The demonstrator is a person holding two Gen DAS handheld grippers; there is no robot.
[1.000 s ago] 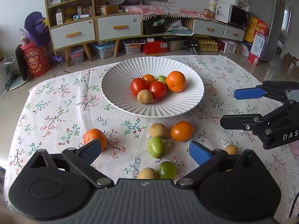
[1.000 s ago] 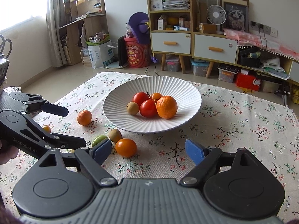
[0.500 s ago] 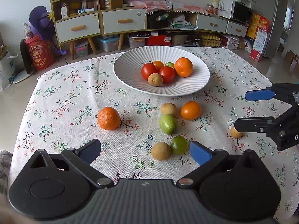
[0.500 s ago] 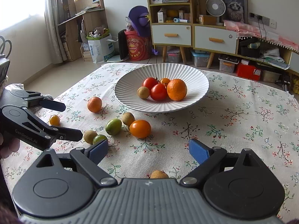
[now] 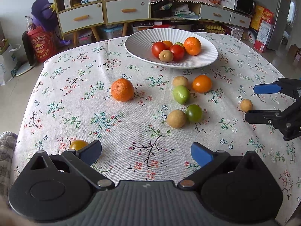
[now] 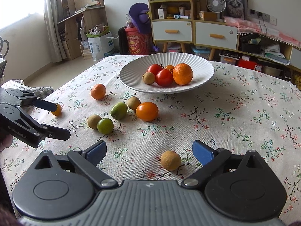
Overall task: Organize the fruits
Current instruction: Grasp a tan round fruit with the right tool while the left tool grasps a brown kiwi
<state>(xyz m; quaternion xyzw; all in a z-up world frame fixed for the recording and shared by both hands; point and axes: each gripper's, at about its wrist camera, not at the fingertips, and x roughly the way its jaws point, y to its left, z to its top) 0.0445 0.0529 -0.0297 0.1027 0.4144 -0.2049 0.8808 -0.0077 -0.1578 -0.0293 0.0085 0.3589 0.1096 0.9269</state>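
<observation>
Right gripper [image 6: 149, 151], nearest in its own wrist view: jaws wide and opening further, a small tan fruit [image 6: 170, 160] lying on the cloth between the blue pads, touched by neither. Left gripper [image 5: 145, 153], nearest in the left wrist view: jaws spread wide, nothing between them; a small yellow tomato [image 5: 78, 144] sits just beside the left pad, partly hidden by it — contact cannot be told.

Middle ground, on the floral tablecloth [image 6: 235, 113]: a loose cluster of a tan fruit [image 6: 94, 121] touching a dark green tomato [image 6: 105, 125], then a light green fruit [image 6: 118, 110], another tan fruit [image 6: 134, 103] and an orange tomato [image 6: 147, 111] close together. A mandarin [image 6: 98, 91] lies apart, toward the left side.

Far ground: a white ribbed plate [image 6: 203, 69] holding two red tomatoes [image 6: 164, 77], a large mandarin [image 6: 182, 74], a tan fruit [image 6: 148, 78] and a small orange fruit [image 6: 169, 67] — a green one shows behind them only in the left wrist view. Beyond the table, a drawer cabinet [image 6: 216, 35] with shelves.
</observation>
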